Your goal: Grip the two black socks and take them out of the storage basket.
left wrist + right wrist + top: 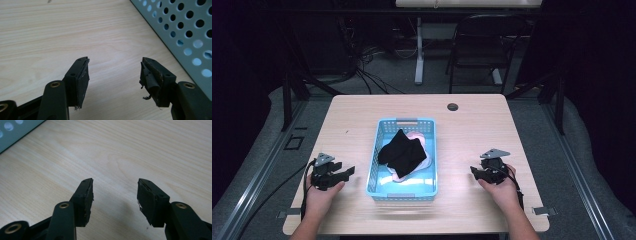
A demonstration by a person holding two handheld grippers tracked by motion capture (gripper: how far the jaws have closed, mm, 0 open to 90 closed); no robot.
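Observation:
A light blue perforated basket [430,150] sits in the middle of the wooden table [472,125]. Inside it a black garment [403,151] lies on top of pale pink cloth [416,170]. My left gripper [348,171] rests on the table left of the basket, open, with nothing between its jaws; the left gripper view has it [115,62] over bare wood with the basket wall [182,32] at the right. My right gripper [474,171] rests right of the basket, pointing toward it, open and empty; in the right gripper view it [115,183] is over bare wood, the basket corner [15,130] at top left.
A round cable hole [453,107] sits near the table's far edge. Beyond the table stand a black chair [484,45] and a white desk leg [419,50] among floor cables. Bare wood lies on both sides of the basket.

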